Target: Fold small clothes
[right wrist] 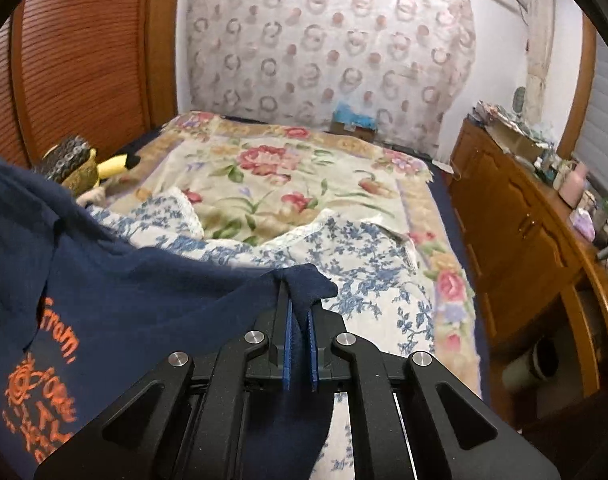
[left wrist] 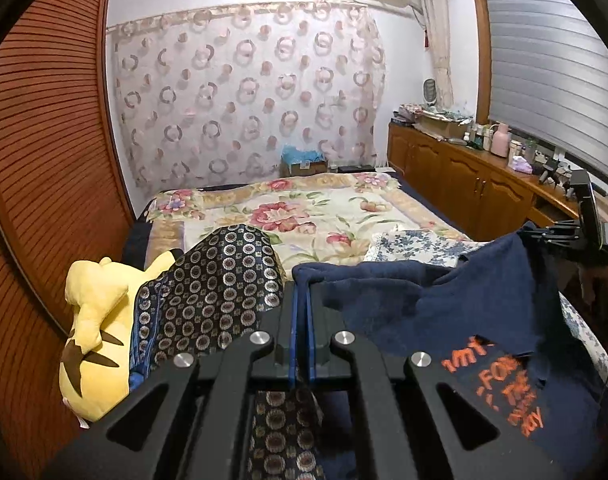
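Note:
A navy blue T-shirt (left wrist: 444,308) with orange print hangs stretched between my two grippers above the bed. My left gripper (left wrist: 302,300) is shut on one corner of it. My right gripper (right wrist: 300,304) is shut on the other corner; the shirt (right wrist: 116,304) sags to its left with the orange lettering facing the camera. The right gripper's body also shows in the left wrist view (left wrist: 584,232), at the shirt's far end. A blue-and-white floral garment (right wrist: 344,256) lies spread on the bed under the shirt.
The bed has a floral blanket (left wrist: 304,216). A yellow plush toy (left wrist: 92,336) and a dark patterned cloth (left wrist: 220,288) lie at its left by the louvred wooden door (left wrist: 44,160). A wooden cabinet (right wrist: 516,232) with clutter runs along the right.

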`<state>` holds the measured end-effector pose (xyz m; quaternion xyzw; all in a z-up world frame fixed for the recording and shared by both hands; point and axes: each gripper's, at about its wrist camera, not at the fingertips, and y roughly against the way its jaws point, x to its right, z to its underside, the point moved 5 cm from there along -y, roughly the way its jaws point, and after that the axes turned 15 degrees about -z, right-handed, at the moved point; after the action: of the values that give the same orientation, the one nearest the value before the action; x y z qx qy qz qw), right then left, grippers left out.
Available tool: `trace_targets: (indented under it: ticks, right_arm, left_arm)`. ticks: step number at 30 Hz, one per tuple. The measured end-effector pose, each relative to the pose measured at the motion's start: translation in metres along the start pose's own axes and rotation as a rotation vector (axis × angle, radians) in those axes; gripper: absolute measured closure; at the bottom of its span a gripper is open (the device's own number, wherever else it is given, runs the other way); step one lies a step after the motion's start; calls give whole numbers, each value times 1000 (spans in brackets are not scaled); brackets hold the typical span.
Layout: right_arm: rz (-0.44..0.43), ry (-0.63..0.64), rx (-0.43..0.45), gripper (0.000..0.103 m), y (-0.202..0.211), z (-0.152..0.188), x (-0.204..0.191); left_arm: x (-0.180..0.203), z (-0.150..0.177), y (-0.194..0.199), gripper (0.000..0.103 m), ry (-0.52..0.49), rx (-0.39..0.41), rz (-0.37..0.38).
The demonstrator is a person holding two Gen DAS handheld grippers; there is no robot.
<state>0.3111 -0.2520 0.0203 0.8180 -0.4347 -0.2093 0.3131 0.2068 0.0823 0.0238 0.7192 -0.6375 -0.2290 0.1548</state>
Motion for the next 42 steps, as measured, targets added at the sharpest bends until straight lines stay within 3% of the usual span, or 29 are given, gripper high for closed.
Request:
trace_targets:
  ticks: [9, 18, 26, 33, 42]
  right_arm:
    - [-47, 52, 14, 100, 32, 16, -29]
    - [-148, 39, 54, 99, 66, 40, -53]
    - [-191, 26, 140, 99, 108, 62, -75]
    - [-228, 13, 135, 100, 141, 100, -92]
    - [-209, -64, 109, 100, 173, 151, -95]
  left_arm:
    - [7, 22, 31, 101, -19, 8, 19]
    - [18, 36, 61, 101, -43, 23, 63]
    - [13, 61, 92, 101, -30, 42, 100]
    - [-7, 99, 111, 101, -15, 4, 96]
    - [-17, 138, 126, 101, 25, -76, 95]
